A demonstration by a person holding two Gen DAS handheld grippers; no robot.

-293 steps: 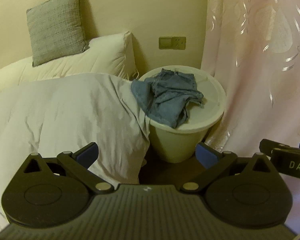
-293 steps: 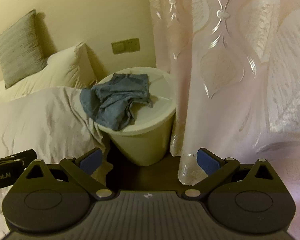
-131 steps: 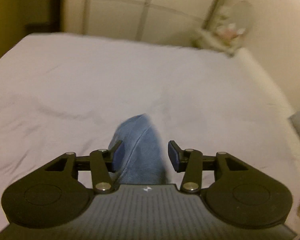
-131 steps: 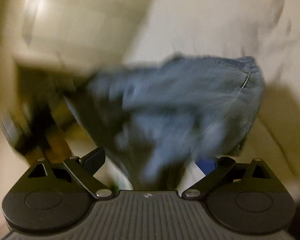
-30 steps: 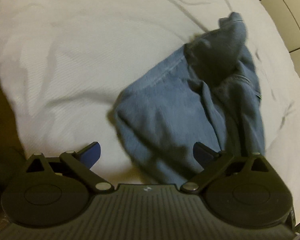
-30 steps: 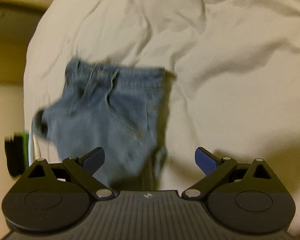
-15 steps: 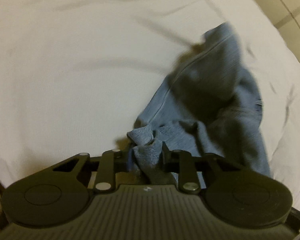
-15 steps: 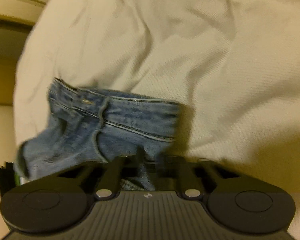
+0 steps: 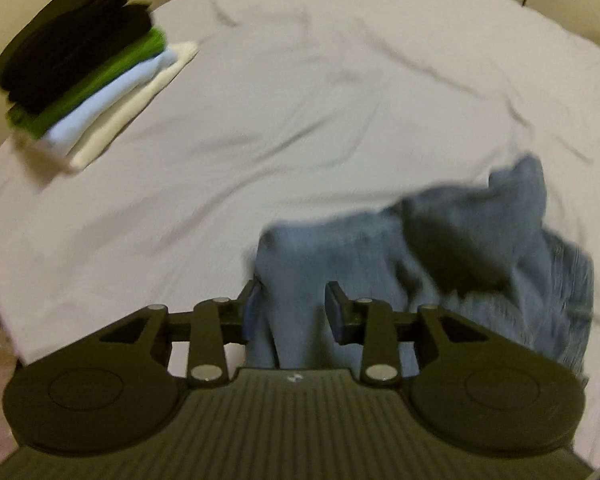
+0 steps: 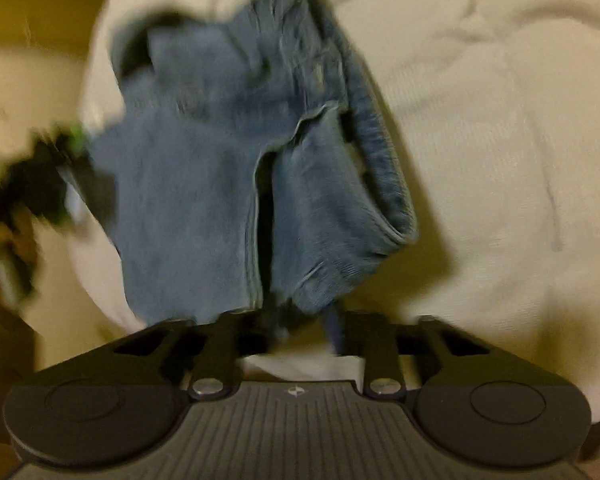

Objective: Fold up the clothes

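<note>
Showing folded stack: left only.

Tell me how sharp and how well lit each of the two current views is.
Left wrist view: dim warm light, fisheye bending at the edges; the denim shorts and folded stack are motion-smeared, the left gripper crisp. Right wrist view: heavier blur, worst at the left edge; the shorts throw a dark shadow on the bedsheet; even the right gripper is soft.

jeans blurred, clothes stack perhaps smeared
</note>
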